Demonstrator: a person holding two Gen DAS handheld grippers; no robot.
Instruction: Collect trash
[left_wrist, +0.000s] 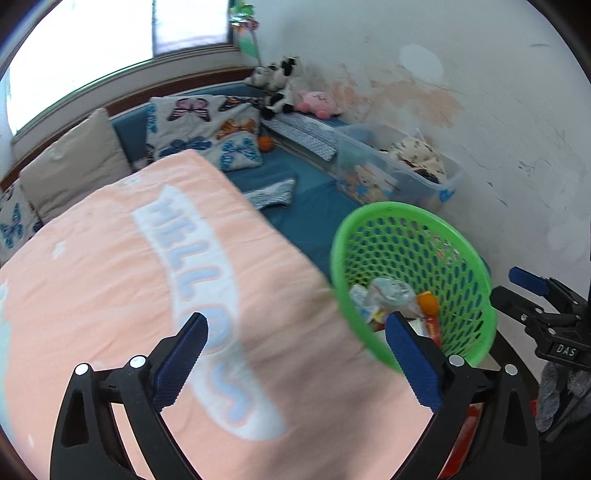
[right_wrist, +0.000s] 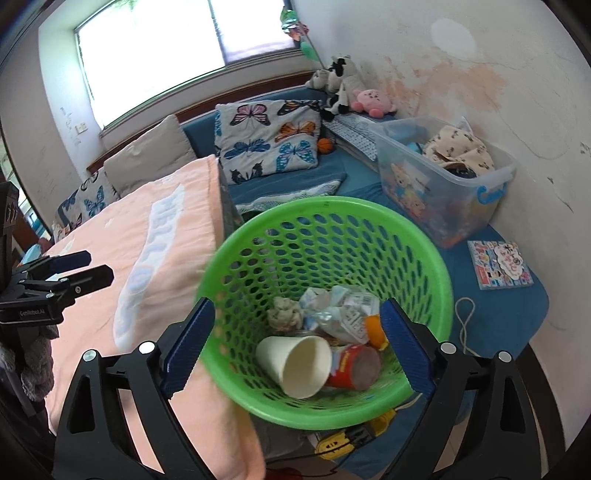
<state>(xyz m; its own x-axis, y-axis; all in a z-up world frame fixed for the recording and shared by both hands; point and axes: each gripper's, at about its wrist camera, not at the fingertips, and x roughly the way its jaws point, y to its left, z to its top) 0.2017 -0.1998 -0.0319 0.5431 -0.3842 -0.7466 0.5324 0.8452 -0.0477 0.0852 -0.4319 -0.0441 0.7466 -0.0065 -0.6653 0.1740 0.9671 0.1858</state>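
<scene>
A green perforated basket (right_wrist: 325, 221) (left_wrist: 369, 229) stands beside a table covered with a pink "HELLO" cloth (left_wrist: 147, 277) (right_wrist: 159, 240). Inside it lie a white paper cup (right_wrist: 295, 363), a red can (right_wrist: 356, 365), crumpled plastic wrap (right_wrist: 343, 310), a paper ball (right_wrist: 284, 312) and an orange piece (right_wrist: 375, 326). My right gripper (right_wrist: 297, 345) is open and empty, just above the basket's near rim. My left gripper (left_wrist: 295, 363) is open and empty over the pink cloth, left of the basket. Each gripper shows in the other's view, right gripper (left_wrist: 532, 291), left gripper (right_wrist: 85, 266).
A blue sofa (right_wrist: 351, 173) holds butterfly cushions (right_wrist: 269, 136), plush toys (right_wrist: 373, 98), a small orange ball (right_wrist: 325, 145), a clear storage bin (right_wrist: 443, 177) and a picture book (right_wrist: 498, 264). A yellow toy (right_wrist: 354, 435) lies under the basket. A white wall is at right.
</scene>
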